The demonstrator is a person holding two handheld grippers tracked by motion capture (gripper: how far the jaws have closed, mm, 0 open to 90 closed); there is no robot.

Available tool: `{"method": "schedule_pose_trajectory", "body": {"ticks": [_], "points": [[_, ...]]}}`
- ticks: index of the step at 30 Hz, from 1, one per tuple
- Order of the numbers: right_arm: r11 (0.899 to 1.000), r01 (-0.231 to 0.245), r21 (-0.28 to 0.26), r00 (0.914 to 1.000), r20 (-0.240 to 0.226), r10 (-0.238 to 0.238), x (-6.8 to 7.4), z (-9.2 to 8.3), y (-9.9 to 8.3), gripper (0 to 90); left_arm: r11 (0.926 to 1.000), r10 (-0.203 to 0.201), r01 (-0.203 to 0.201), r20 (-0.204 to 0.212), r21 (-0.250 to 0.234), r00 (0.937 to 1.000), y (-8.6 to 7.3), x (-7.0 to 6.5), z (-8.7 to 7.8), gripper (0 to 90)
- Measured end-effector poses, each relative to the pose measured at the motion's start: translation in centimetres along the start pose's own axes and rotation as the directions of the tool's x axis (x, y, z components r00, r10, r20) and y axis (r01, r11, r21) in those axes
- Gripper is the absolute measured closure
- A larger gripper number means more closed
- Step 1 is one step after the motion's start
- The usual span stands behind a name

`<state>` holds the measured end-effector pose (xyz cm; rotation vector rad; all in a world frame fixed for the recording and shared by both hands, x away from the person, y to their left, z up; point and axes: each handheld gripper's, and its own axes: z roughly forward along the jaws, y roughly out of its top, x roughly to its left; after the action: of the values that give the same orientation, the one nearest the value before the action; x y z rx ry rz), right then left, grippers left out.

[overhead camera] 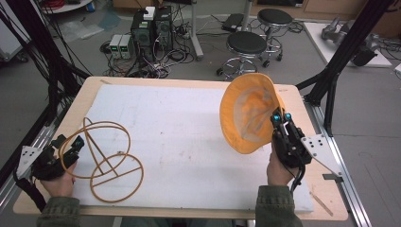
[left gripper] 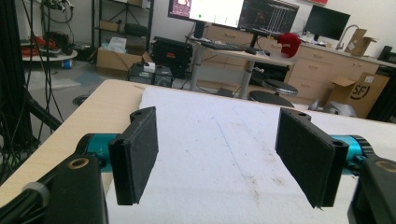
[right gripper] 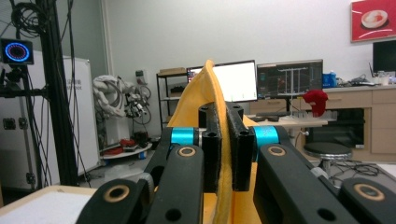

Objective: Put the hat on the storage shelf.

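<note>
Where the right claw (overhead camera: 281,116) clamps the yellow hat (overhead camera: 248,113), brim edge hidden, left claw (left gripper: 224,154) apart, perhaps beside wire stand (overhead camera: 106,158).

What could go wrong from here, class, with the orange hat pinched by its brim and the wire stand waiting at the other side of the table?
1. The right gripper clamps only the thin brim edge of the orange hat, held off the table; the floppy fabric might slip out.
2. The wire stand looks light and rests loose on the white mat; lowering the hat could tip it.
3. The left gripper sits open beside the stand, not steadying it.
</note>
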<state>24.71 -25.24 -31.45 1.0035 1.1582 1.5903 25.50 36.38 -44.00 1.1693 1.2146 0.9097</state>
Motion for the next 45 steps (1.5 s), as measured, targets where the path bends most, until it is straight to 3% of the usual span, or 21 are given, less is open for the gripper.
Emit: {"method": "schedule_pose_trajectory", "body": {"ticks": [6, 17, 33, 39, 45], "points": [[0.999, -0.024, -0.028, 0.9992, -0.031, 0.023, 1.6, 1.7, 1.2, 85.8, 1.0000, 0.004, -0.004, 0.011, 0.003, 0.9999, -0.1, -0.2, -0.1, 30.2], [0.999, -0.017, -0.044, 0.9960, -0.088, 0.013, 5.4, 4.2, 2.6, 85.8, 1.0000, -0.003, 0.003, 0.009, -0.007, 1.0000, 0.0, -0.1, -0.2, 30.2], [0.999, -0.023, -0.046, 0.9816, -0.191, 0.014, 11.2, 7.5, 3.0, 85.8, 0.9993, -0.036, 0.037, 0.017, -0.010, 0.9992, -0.1, -0.2, -0.1, 30.2], [0.998, -0.051, -0.030, 0.9685, -0.245, 0.042, 14.0, 8.8, 2.4, 85.9, 0.9990, -0.044, 0.044, 0.025, -0.009, 0.9987, -0.2, -0.4, 0.0, 30.2], [0.999, -0.031, -0.013, 0.9521, -0.305, 0.025, 17.1, 9.8, 1.9, 85.8, 0.9990, -0.044, 0.045, 0.027, -0.006, 0.9987, -0.2, -0.2, -0.1, 30.2]]}}
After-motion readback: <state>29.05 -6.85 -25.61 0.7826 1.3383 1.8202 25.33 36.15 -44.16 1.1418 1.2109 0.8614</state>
